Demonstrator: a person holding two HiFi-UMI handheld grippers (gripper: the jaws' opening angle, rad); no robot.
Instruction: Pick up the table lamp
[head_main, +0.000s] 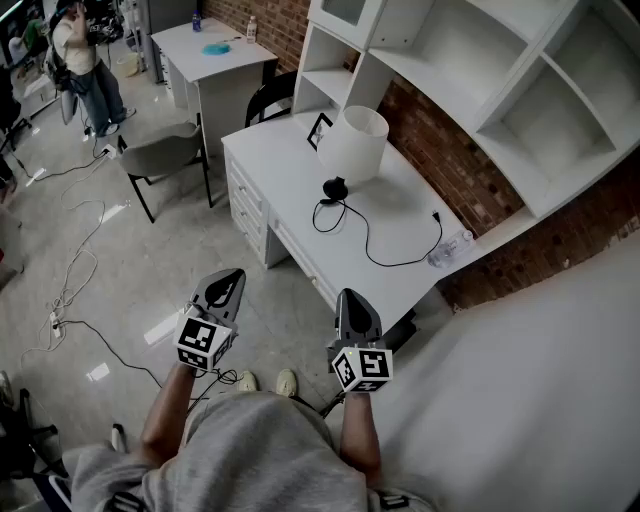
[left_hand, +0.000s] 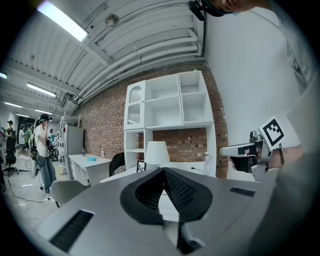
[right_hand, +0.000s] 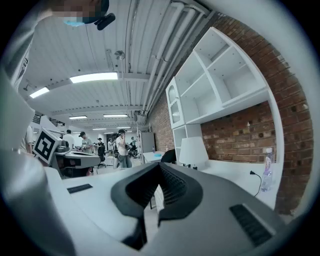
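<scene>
On the white desk (head_main: 290, 175) at upper centre, the table lamp (head_main: 354, 142) stands untouched, your left gripper (head_main: 230, 278) and right gripper (head_main: 349, 297) both closed, empty.

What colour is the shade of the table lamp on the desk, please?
White, above a black base; the lamp shade shows best in the head view.
</scene>
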